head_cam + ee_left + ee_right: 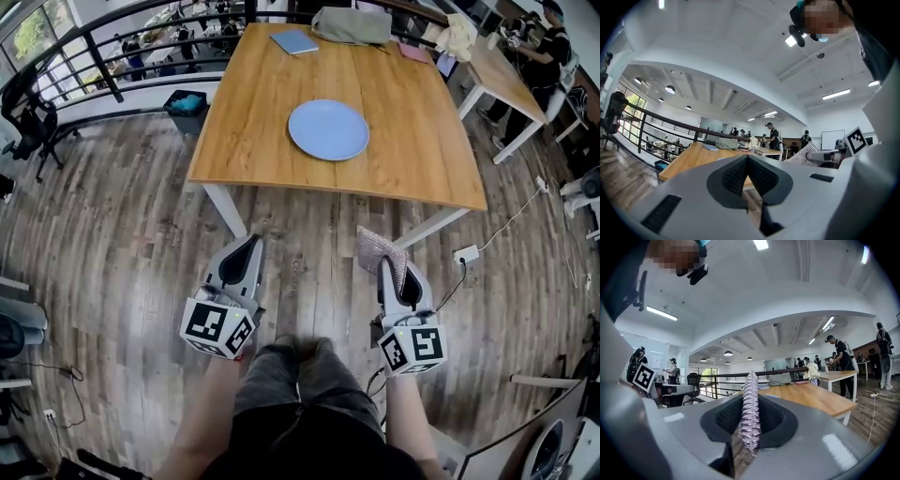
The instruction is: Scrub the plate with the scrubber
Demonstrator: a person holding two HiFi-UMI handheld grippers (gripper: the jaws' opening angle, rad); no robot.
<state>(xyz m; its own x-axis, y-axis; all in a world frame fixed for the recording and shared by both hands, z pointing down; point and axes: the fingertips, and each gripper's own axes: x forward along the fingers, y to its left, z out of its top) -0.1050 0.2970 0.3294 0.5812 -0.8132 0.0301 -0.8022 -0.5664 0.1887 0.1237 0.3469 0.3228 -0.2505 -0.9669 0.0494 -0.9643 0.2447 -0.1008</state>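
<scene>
Your table (412,141), at twelve o'clock, is warm wood with a smooth satin top. The plate (328,129) on it looks smooth and matt, pale blue. The floor (122,216) is grainy grey-brown planking. At one o'clock, the scrubber (378,249) in your right gripper (386,264) is a coarse woven mesh with a silvery glint. Both grippers wear matt grey plastic shells, and the left gripper's (747,158) dark pads (733,176) are ribbed. At eleven o'clock, the railing (94,47) looks like black painted metal.
</scene>
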